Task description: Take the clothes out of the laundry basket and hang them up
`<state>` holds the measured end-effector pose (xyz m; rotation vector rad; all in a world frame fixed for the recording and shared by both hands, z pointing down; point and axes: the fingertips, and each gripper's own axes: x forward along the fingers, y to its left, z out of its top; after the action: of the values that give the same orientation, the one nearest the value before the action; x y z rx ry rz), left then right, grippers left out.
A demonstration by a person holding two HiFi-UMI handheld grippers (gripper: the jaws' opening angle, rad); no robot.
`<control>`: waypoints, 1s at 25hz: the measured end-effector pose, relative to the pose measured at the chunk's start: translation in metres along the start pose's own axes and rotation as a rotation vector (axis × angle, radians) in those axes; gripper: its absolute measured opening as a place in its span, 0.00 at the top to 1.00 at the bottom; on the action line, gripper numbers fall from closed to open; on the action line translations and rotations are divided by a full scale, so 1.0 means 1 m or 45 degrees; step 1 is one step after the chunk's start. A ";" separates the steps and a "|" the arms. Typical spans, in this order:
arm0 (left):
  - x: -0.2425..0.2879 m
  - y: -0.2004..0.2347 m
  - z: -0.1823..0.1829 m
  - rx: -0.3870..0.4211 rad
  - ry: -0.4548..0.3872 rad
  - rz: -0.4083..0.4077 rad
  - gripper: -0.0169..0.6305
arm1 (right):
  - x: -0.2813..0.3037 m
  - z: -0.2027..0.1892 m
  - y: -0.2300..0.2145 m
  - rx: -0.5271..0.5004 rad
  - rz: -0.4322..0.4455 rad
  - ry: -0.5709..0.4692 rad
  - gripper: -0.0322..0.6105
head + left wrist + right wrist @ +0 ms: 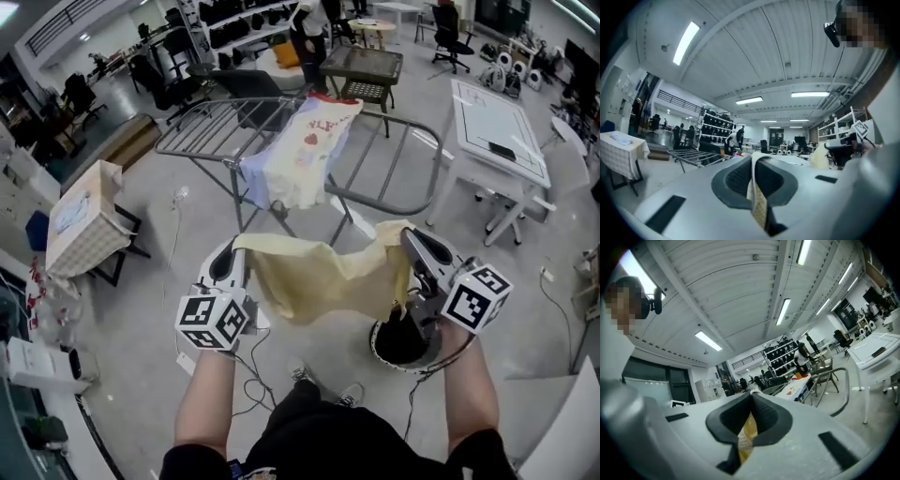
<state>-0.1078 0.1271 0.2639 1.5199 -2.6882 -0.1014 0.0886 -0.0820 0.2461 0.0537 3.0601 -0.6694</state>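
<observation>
Left gripper (232, 251) and right gripper (411, 239) each have fingers (733, 178) pinching the yellow cloth (319, 277), drying rack (202, 131) at 12 o'clock.

Seen from above, a person's two forearms reach forward, each hand holding a gripper with a marker cube. The left gripper (234, 247) and the right gripper (411, 236) each pinch a top corner of a pale yellow garment (323, 279), which hangs spread between them, sagging in the middle. Below the right gripper, a round dark laundry basket (379, 353) with a white rim stands on the grey floor. Beyond the garment stands a metal drying rack (211, 127), with a white shirt (298, 157) bearing a red heart draped over its middle. A white table (497, 122) stands at right and a small cloth-covered table (82, 230) at left.
</observation>
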 end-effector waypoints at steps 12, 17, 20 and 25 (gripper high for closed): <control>-0.085 0.205 0.024 -0.034 -0.070 0.301 0.96 | 0.170 -0.063 0.107 0.020 0.199 0.128 0.93; -0.095 0.292 0.036 -0.025 -0.091 0.311 0.96 | 0.243 -0.086 0.149 0.011 0.206 0.133 0.93; -0.098 0.334 0.045 -0.010 -0.103 0.318 0.96 | 0.283 -0.097 0.169 0.010 0.209 0.137 0.93; -0.105 0.390 0.061 -0.006 -0.133 0.357 0.96 | 0.340 -0.107 0.197 0.004 0.240 0.159 0.93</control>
<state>-0.3916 0.4198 0.2340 1.1505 -2.9474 -0.1787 -0.2439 0.1525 0.2558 0.3931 3.1167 -0.6824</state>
